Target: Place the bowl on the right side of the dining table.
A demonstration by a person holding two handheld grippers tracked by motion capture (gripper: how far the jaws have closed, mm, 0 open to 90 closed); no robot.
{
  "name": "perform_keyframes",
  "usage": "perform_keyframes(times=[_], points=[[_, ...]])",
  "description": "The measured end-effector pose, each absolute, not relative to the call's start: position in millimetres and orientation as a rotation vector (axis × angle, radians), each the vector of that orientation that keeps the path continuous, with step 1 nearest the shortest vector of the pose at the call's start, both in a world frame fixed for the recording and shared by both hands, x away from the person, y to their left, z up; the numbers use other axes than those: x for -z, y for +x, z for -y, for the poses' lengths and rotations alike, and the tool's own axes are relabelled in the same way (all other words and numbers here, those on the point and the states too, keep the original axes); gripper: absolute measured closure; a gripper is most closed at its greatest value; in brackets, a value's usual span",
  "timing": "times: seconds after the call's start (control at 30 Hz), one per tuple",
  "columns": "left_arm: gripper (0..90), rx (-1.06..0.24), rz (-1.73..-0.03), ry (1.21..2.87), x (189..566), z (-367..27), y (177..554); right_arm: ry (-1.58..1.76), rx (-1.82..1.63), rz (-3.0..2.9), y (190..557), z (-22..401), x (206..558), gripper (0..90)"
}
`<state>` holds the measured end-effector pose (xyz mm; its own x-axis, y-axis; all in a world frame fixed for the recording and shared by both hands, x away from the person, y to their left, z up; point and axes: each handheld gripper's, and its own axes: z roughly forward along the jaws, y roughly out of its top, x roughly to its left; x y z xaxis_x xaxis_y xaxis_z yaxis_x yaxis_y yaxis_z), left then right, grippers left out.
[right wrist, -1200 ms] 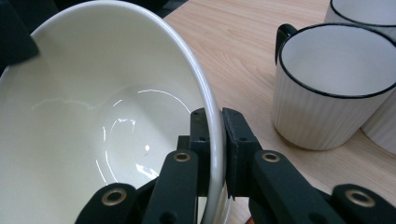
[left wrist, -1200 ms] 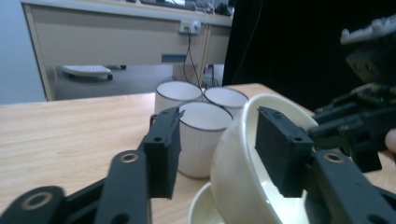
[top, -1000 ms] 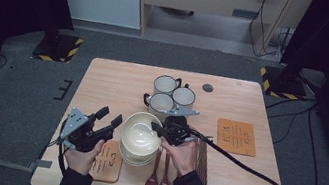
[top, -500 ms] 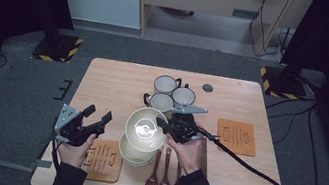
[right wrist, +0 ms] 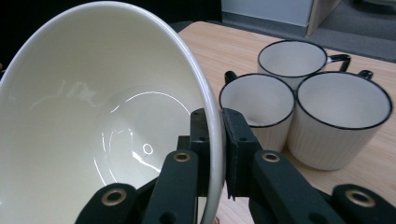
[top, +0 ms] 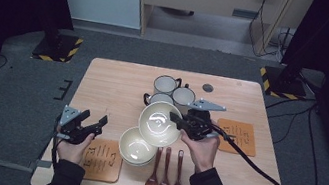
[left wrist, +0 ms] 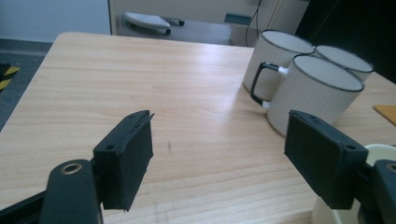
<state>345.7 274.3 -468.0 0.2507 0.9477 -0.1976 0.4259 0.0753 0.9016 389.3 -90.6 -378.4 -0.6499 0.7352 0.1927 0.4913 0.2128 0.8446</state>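
While your right gripper (top: 179, 121) has its jaws clamped on the rim of one glossy cream ceramic bowl (top: 159, 123), that bowl hangs tilted in the air above the short stack of matching cream bowls (top: 135, 146) left on the bench (top: 114, 79), so I judge the work to be just begun: one bowl is lifted off, none is set down at a place yet, and the stack waits. Your left gripper (top: 96, 124) hovers over the near left part of the bench with nothing between its jaws, which have just been opening and now stand wide apart. One orange woven mat (top: 101, 159) lies just below that gripper at the near edge, and a second orange mat (top: 237, 136) lies to the right of your right hand (top: 198, 149); both are bare. Mind the three white ribbed mugs with dark rims (top: 172, 93) close behind the lifted bowl, and the three dark wooden spoons (top: 166, 176) near your right wrist. You have open room across the far left of the bench.
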Motion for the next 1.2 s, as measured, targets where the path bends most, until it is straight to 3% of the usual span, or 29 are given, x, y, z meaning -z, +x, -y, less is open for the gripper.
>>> perform_keyframes(times=[1.2], points=[[19.4, -0.662, -1.505, 1.771, 516.1, -290.9, 373.6, 1.310, -1.325, -2.100, 400.4, 176.3, 384.3, 83.6]])
